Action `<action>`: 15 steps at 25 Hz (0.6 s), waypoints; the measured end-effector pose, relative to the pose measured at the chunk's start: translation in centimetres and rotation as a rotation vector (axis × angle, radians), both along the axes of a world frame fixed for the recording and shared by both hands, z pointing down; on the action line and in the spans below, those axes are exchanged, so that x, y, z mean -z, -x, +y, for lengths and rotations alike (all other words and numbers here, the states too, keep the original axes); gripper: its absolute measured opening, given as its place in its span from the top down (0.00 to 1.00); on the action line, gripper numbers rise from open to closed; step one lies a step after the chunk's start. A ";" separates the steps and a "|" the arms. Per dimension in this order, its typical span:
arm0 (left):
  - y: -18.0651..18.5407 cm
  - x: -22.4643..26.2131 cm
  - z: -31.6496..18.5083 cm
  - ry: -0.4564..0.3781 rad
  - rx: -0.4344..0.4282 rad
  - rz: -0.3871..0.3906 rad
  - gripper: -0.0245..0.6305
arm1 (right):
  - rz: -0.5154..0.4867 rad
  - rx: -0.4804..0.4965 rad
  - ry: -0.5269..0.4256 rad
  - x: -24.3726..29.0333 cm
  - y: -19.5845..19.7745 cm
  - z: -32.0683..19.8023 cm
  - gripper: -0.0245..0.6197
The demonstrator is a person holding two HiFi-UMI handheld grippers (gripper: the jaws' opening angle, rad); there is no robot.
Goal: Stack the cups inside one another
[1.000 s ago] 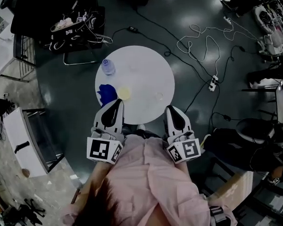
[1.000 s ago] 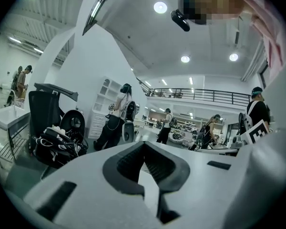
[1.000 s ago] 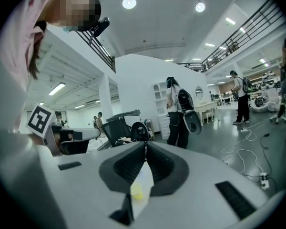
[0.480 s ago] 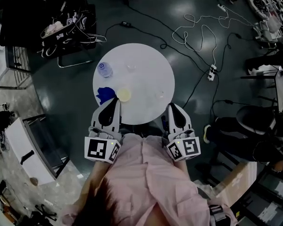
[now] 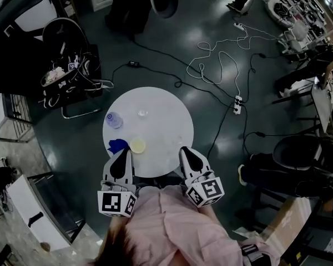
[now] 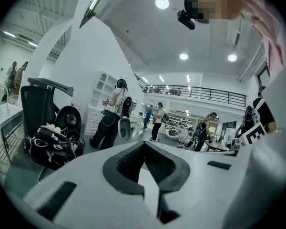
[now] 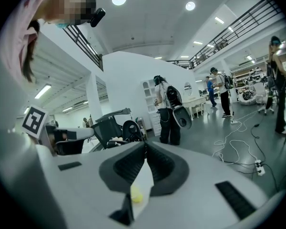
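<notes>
Cups stand apart on the round white table (image 5: 162,123), none inside another, and both grippers are held just short of them over its near edge, above the person's pink shirt (image 5: 175,220). The left gripper (image 5: 124,154) has its jaws pressed together at the tips with nothing between them, and the right gripper (image 5: 185,149) is closed and empty the same way. Nearest the left gripper's tip is a yellow cup (image 5: 137,144), which also shows through the slit behind the right gripper's closed jaws. Just beside it, towards the left rim, lies a blue thing (image 5: 116,145) too small to name. Farther in sits a clear bluish container (image 5: 114,119), perhaps a bottle rather than a cup, and near it a small clear cup (image 5: 142,113). Beyond the table, white cables (image 5: 213,65) trail across the dark floor to a power strip (image 5: 237,105), and a black chair (image 5: 66,73) piled with wires stands at the far left.
</notes>
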State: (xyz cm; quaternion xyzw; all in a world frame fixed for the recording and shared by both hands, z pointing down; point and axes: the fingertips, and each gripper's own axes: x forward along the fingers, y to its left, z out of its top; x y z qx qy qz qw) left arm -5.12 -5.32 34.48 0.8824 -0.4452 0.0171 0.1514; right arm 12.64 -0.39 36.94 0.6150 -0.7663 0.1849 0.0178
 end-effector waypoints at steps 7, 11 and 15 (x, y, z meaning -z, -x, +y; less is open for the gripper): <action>-0.3 0.6 0.5 -0.013 0.025 0.000 0.94 | -0.013 0.028 -0.006 0.2 -0.4 0.0 0.91; -0.7 0.4 0.9 0.000 0.032 0.000 0.94 | -0.017 0.045 0.003 0.1 -0.7 0.3 0.91; -1.8 1.2 1.2 -0.002 0.027 0.003 0.94 | -0.013 0.043 0.002 0.7 -1.7 0.7 0.91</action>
